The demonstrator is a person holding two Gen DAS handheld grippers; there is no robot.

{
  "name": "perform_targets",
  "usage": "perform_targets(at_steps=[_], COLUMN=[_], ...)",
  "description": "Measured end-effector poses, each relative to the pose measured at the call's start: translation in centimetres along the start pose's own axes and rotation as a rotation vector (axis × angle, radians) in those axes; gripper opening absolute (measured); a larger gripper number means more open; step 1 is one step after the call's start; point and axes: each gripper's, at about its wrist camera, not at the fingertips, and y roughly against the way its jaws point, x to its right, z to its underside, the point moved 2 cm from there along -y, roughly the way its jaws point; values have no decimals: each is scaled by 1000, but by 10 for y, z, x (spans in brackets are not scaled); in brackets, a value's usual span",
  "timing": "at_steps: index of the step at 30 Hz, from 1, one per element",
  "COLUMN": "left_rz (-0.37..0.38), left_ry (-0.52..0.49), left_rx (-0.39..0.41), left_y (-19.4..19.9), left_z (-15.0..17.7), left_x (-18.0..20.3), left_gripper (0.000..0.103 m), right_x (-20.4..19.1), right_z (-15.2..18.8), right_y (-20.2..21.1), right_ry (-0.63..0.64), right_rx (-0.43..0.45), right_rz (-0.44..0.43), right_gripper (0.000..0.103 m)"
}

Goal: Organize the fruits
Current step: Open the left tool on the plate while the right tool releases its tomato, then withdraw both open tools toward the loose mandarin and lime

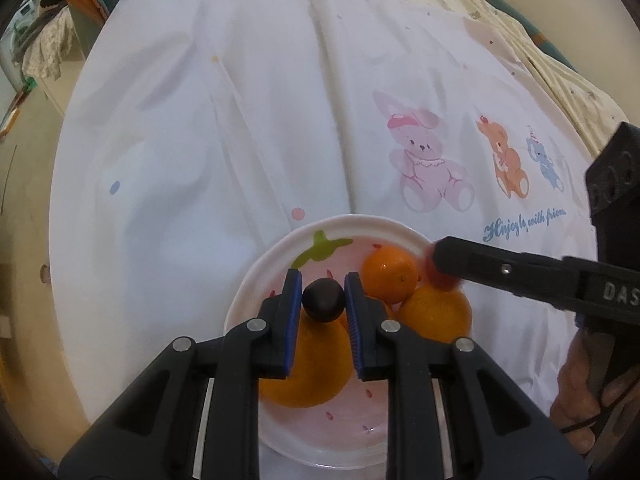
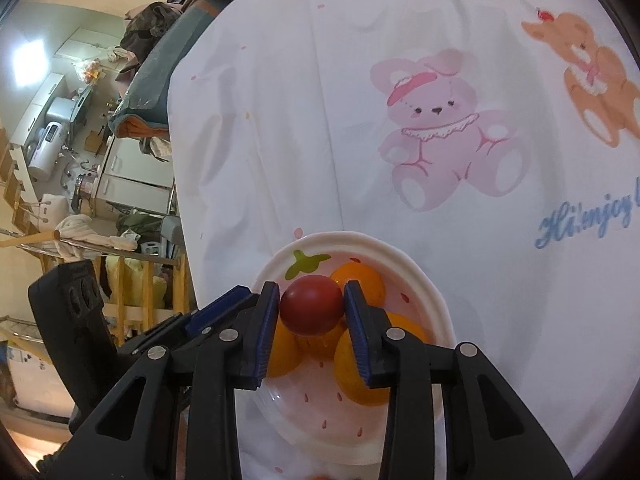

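Over bowl [image 2: 430, 292], oranges [image 2: 362, 280] half hidden behind tongs [image 2: 311, 306]

Right gripper [image 2: 312, 306] over pink strawberry-print bowl [image 2: 424, 280], blue pads [image 2: 269, 328] pressed on either side of a red cherry tomato [image 2: 311, 303]. Oranges [image 2: 360, 280] heaped in bowl beneath. Left gripper [image 2: 216, 304] just beside, at bowl's left rim. Bowl on white sheet [image 2: 300, 120] with pink bear print [image 2: 444, 128]. Cluttered room at far left.
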Motion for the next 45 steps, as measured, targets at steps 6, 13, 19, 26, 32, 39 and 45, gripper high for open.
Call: perform_targets(at_steps=[6, 13, 19, 26, 32, 39, 45], left_rz=[22, 43, 21, -48, -66, -82, -80], left_ry=[16, 34, 63, 72, 73, 58, 50], left_rx=[-13, -1, 11, 51, 88, 164, 196], left_y=[-2, 2, 7, 16, 31, 68, 91], left_z=[-1, -2, -3, -6, -3, 12, 33], left_x=[-2, -2, -9, -18, -18, -13, -6], left_gripper=[18, 60, 64, 65, 65, 65, 72], right_x=[3, 7, 6, 3, 3, -7, -12], right_z=[-2, -4, -5, -6, 2, 22, 48], right_y=[-4, 5, 10, 21, 41, 67, 88], right_ry=[-15, -29, -26, 3, -5, 26, 48], right_rx=[-8, 21, 31, 74, 108, 138, 165], right_rz=[-24, -18, -13, 33, 43, 53, 51], right_gripper=[37, 50, 51, 63, 66, 72, 74])
